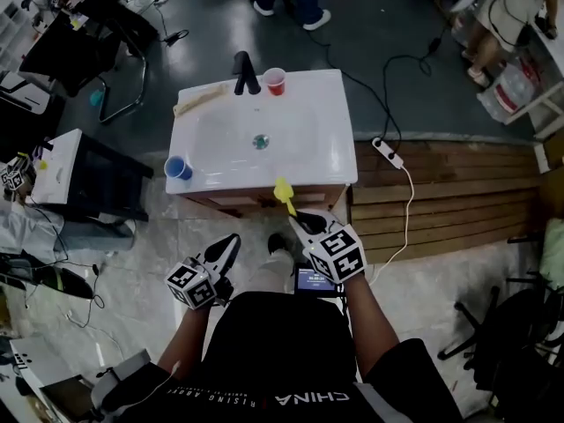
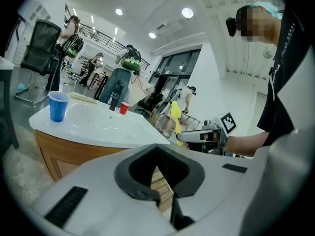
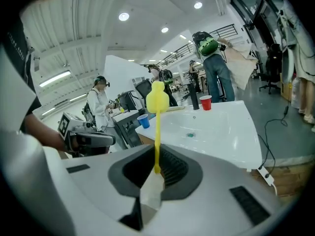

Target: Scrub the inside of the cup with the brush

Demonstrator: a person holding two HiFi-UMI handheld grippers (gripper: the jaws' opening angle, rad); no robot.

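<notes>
A yellow brush [image 1: 284,194] sticks up from my right gripper [image 1: 304,221], whose jaws are shut on its thin handle [image 3: 157,146]; its foam head [image 3: 157,98] points toward the sink. A blue cup [image 1: 177,167] stands on the white sink counter's front left corner [image 2: 58,105], and a red cup [image 1: 275,81] stands at the back by the black faucet [image 1: 245,72]. My left gripper [image 1: 227,249] hangs low at the left, short of the counter, shut with nothing in it. In the left gripper view the right gripper [image 2: 199,136] shows holding the brush [image 2: 175,114].
The white sink counter [image 1: 317,113] has a drain [image 1: 261,141] at its middle and a flat wooden piece [image 1: 201,100] at the back left. A power strip [image 1: 389,152] with cable lies on wooden decking to the right. A black chair [image 1: 106,25] and people stand beyond.
</notes>
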